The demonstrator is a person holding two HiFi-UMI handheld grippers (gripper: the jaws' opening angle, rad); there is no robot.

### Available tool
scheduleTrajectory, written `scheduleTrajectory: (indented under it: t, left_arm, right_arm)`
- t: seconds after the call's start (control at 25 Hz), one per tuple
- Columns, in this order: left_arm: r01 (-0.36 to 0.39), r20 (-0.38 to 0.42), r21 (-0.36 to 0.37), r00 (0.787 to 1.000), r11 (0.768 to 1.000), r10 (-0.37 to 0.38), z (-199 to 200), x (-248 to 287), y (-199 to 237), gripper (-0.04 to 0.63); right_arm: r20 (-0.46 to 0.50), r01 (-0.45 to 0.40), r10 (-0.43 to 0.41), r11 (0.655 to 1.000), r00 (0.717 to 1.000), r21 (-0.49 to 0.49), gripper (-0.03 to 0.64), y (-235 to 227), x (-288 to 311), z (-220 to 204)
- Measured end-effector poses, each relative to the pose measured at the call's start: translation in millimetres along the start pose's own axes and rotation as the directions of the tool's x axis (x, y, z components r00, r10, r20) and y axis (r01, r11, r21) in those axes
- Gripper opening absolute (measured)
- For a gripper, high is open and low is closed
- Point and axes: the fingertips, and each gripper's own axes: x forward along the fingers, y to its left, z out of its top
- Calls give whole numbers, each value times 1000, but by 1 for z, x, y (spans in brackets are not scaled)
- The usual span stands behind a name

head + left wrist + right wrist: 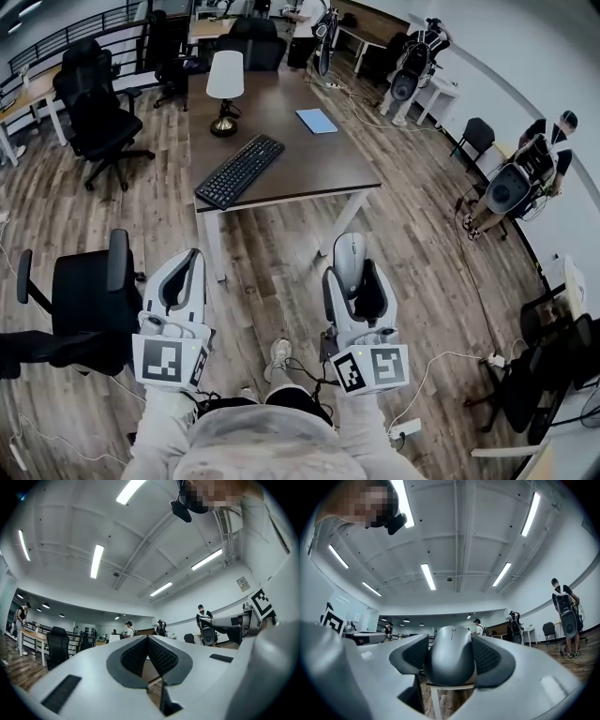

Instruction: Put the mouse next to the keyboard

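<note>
A grey mouse (351,251) is clamped between the jaws of my right gripper (352,272), held above the wooden floor in front of the table. In the right gripper view the mouse (451,660) fills the gap between the two dark pads (488,658). The black keyboard (239,171) lies diagonally on the near left part of the brown table (305,159), well ahead of both grippers. My left gripper (190,262) hangs to the left at about the same height; its pads (159,656) meet at the tip with nothing between them.
On the table stand a white-shaded lamp (225,89) and a blue notebook (316,120). A black office chair (84,300) is close on my left, another (98,117) farther back. People with equipment (525,173) stand at the right. Cables lie on the floor.
</note>
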Motion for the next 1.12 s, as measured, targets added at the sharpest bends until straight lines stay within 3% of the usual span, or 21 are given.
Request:
scheduleTrajectory:
  t: [0.4, 1.12]
  left_arm:
    - [-18, 0, 9, 1000, 1000, 18, -11, 57, 16, 5]
    - [-77, 0, 7, 997, 997, 77, -35, 195, 27, 4]
  right_arm:
    - [10, -7, 7, 1000, 1000, 1, 304, -30, 58, -10]
    - [-10, -93, 93, 996, 996, -2, 304, -104, 185, -35]
